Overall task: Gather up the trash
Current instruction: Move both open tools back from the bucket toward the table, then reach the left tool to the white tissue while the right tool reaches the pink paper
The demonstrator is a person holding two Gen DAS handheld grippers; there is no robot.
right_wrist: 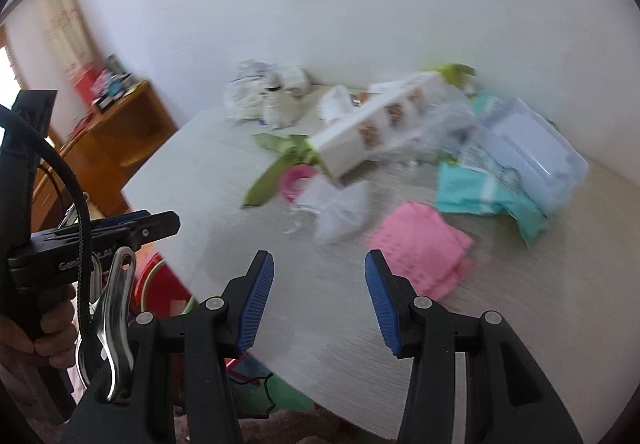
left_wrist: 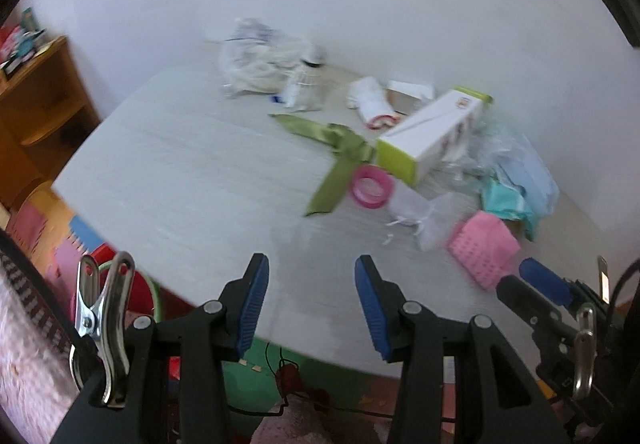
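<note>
We hold both grippers above the near edge of the pale, wood-grain table [left_wrist: 168,172], and neither grasps anything. The left gripper [left_wrist: 312,304] has its blue-padded fingers [left_wrist: 256,308] parted, with bare tabletop between them; the right gripper [right_wrist: 320,300] is likewise released, its pads [right_wrist: 380,304] apart over empty surface.

The trash lies beyond them, gathered around a long white carton with lime-green ends [left_wrist: 432,132]. Touching the carton's near end are a green satin ribbon bow [left_wrist: 340,156] and a pink tape roll [left_wrist: 370,191]. Near its front are a crumpled clear plastic wrapper [right_wrist: 336,208] and a pink perforated sheet [right_wrist: 420,248], the sheet closest to the right gripper. Beside the carton's far side sit a teal packet [right_wrist: 476,192] and a pale blue wipes pack [right_wrist: 532,156]; behind it, against the wall, a crumpled white plastic bag [left_wrist: 260,60].
</note>
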